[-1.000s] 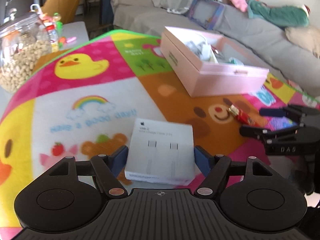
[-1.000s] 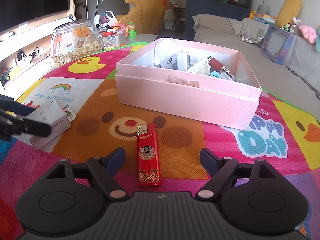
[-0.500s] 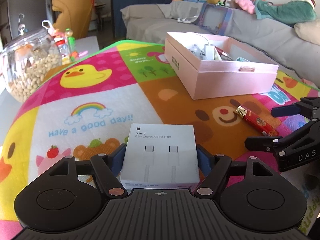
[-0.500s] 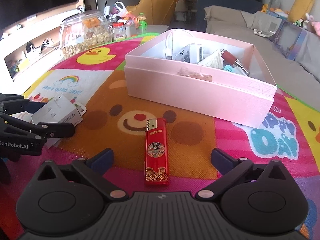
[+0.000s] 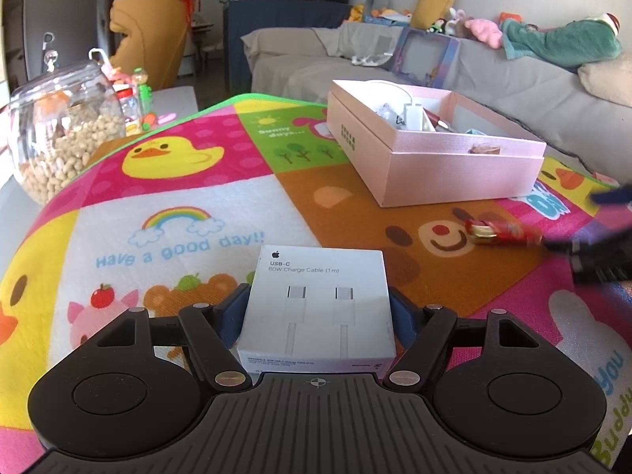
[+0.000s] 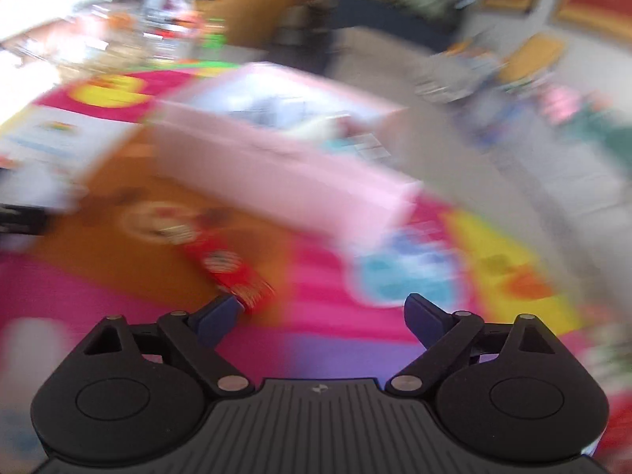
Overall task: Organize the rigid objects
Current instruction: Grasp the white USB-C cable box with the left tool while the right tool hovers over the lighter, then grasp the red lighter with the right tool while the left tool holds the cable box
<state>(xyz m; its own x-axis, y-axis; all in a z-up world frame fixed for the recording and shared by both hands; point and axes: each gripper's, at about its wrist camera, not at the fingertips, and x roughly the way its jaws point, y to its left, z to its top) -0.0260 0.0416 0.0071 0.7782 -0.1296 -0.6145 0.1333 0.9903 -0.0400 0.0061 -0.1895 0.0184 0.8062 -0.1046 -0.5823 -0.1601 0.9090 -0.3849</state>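
Observation:
A white USB-C cable box [image 5: 316,288] sits between the blue pads of my left gripper [image 5: 318,308], which press on its two sides. A red lighter [image 5: 501,233] lies on the bear patch of the mat in front of the open pink box [image 5: 454,173]. In the blurred right wrist view the lighter [image 6: 225,264] lies slantwise, its near end by the left fingertip. My right gripper [image 6: 322,312] stands wide with its jaws closing and only mat between them. From the left wrist view it [image 5: 584,219] shows as a dark blur beside the lighter.
The colourful cartoon mat [image 5: 177,205] covers the table. A glass jar of nuts [image 5: 59,134] stands at the far left edge with small bottles behind it. The pink box [image 6: 276,173] holds several small items. A grey sofa [image 5: 513,79] runs behind the table.
The left pads have closed onto the sides of the white box. The right view has swung and blurred; the lighter has shifted from the middle of the jaws to beside the left finger.

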